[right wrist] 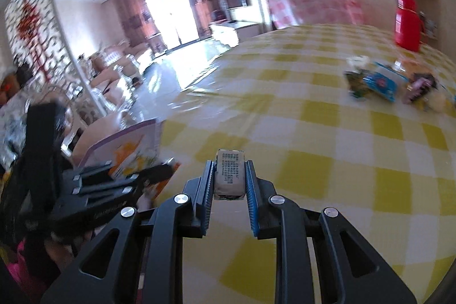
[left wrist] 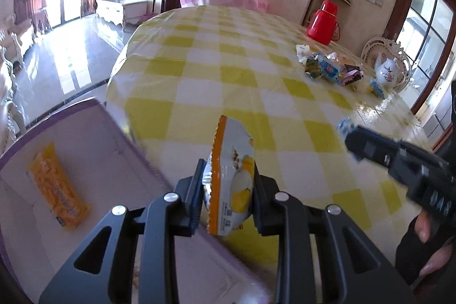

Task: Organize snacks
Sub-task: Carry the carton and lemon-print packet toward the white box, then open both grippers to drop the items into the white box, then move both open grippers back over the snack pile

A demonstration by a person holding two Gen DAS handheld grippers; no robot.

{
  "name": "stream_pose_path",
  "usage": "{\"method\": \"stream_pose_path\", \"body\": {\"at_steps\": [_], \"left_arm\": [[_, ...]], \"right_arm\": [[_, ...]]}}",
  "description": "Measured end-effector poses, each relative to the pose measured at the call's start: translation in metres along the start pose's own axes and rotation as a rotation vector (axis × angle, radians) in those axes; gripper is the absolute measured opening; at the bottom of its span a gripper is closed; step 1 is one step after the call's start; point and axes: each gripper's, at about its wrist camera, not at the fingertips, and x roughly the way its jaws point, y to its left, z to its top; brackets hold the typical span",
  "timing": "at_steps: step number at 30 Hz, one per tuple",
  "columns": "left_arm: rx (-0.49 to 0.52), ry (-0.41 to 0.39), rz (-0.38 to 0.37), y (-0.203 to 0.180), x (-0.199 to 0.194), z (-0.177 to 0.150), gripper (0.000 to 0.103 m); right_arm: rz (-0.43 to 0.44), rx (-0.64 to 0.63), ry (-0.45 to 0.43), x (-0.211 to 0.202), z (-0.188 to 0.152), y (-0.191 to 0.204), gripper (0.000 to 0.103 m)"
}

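Observation:
My left gripper (left wrist: 228, 170) is shut on an orange-and-white snack packet (left wrist: 230, 161) that stands upright between its pads, just right of a purple-rimmed white box (left wrist: 99, 144). A yellow snack packet (left wrist: 58, 184) lies inside that box. In the right wrist view my right gripper (right wrist: 230, 165) is shut on a small grey-beige wrapped bar (right wrist: 229, 175) above the checked table (right wrist: 327, 138). The left gripper (right wrist: 168, 167) shows blurred at the left there, in front of the box (right wrist: 125, 141). The right gripper (left wrist: 352, 140) enters the left wrist view from the right.
A loose pile of snack packets (left wrist: 333, 69) (right wrist: 382, 83) lies at the far right of the yellow-checked table (left wrist: 228, 61). A red thermos (left wrist: 323, 22) (right wrist: 407, 22) stands behind the pile, and a white teapot (left wrist: 387, 70) beside it. A person's hand (left wrist: 421, 227) is at the right edge.

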Motion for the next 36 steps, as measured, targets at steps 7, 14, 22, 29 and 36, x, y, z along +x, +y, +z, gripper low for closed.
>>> {"method": "stream_pose_path", "body": {"at_steps": [7, 14, 22, 29, 36], "left_arm": [[0.051, 0.030, 0.000, 0.034, -0.027, 0.011, 0.029], [0.163, 0.142, 0.163, 0.081, -0.047, -0.008, 0.029], [0.225, 0.315, 0.301, 0.112, -0.033, -0.026, 0.072], [0.130, 0.248, 0.442, 0.119, -0.038, -0.011, 0.090], [0.127, -0.082, 0.277, 0.064, -0.080, 0.006, 0.101]], "right_arm": [[0.082, -0.143, 0.052, 0.012, -0.008, 0.068, 0.022], [0.167, -0.243, 0.128, 0.033, -0.028, 0.123, 0.022], [0.381, -0.335, 0.200, 0.037, -0.052, 0.171, 0.024], [0.397, -0.226, 0.065, 0.002, -0.034, 0.127, 0.047], [0.206, 0.015, -0.071, -0.042, -0.019, 0.016, 0.056]]}}
